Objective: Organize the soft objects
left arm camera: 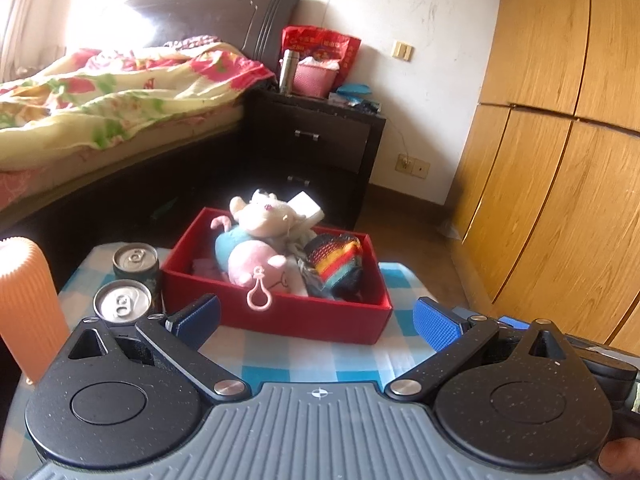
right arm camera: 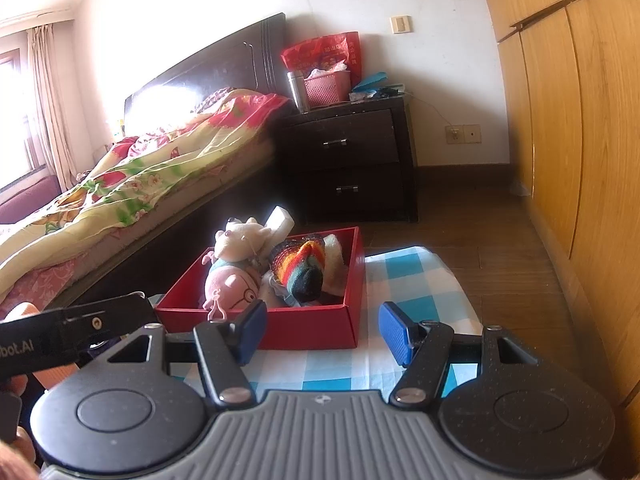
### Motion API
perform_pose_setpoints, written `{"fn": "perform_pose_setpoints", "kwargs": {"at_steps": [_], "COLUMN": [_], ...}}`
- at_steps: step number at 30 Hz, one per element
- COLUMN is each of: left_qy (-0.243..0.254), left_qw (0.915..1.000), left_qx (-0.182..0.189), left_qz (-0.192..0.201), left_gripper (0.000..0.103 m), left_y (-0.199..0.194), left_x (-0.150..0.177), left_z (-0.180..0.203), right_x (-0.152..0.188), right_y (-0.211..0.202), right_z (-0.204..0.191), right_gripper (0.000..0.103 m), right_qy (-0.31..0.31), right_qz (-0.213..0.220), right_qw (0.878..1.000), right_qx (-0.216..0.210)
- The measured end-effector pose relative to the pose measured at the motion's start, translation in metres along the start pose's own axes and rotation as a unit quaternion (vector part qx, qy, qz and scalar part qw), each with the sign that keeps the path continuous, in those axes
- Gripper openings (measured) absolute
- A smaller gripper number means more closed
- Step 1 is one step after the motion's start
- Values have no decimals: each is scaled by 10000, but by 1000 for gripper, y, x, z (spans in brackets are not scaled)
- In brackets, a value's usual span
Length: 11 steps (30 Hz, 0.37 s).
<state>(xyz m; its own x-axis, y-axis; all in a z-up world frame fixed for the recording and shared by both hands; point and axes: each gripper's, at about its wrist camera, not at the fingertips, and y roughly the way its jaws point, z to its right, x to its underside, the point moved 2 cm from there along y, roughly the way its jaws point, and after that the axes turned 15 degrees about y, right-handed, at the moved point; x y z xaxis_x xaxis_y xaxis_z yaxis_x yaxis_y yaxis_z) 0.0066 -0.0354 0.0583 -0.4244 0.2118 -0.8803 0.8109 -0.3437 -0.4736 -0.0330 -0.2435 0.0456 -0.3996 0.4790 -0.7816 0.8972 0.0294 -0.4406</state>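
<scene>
Two near wrist views, shared red box

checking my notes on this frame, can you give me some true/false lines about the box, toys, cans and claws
1. The red box holds soft toys. True.
2. The striped knit item lies on the cloth outside the box. False: it is inside the box.
3. Two cans stand left of the box. True.
4. The left claw grips the pink toy. False: it is open and empty.
5. The right claw is open and empty. True.
</scene>
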Motion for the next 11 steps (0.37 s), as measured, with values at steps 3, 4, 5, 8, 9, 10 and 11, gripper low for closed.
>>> {"fn": "perform_pose_setpoints", "kwargs": {"at_steps": [3,4,5,8,9,10,11], "left_qy": [235,314,329,277,263,246,229], "left_qw": [9995,9992,9992,9995,9995,9995,9995], "left_qx": [-165,-212,-214,-173,-183,-207,-218], "left_qz": [111,110,93,44,29,17,-3], "left_gripper": [98,98,98,98,98,98,98], "left_y": [-4,-4,-3,-2,-2,-1,0], "left_x": [1,1,1,3,3,3,4], "left_z": [5,7,8,7,6,5,4], "right_x": [1,1,1,1,1,1,1], "right_y": [1,1,2,1,2,2,2], "right_z": [-1,-1,-1,-1,-1,-1,-1], "right_gripper": [40,40,40,40,40,40,40], "right_qy": [-21,-20,-15,-9,-19,-18,-7], "right_qz": [-14,-16,-15,-9,-9,-10,-13], "right_qw": [10000,10000,10000,10000,10000,10000,10000], "right_qx": [1,2,5,2,4,8,10]}}
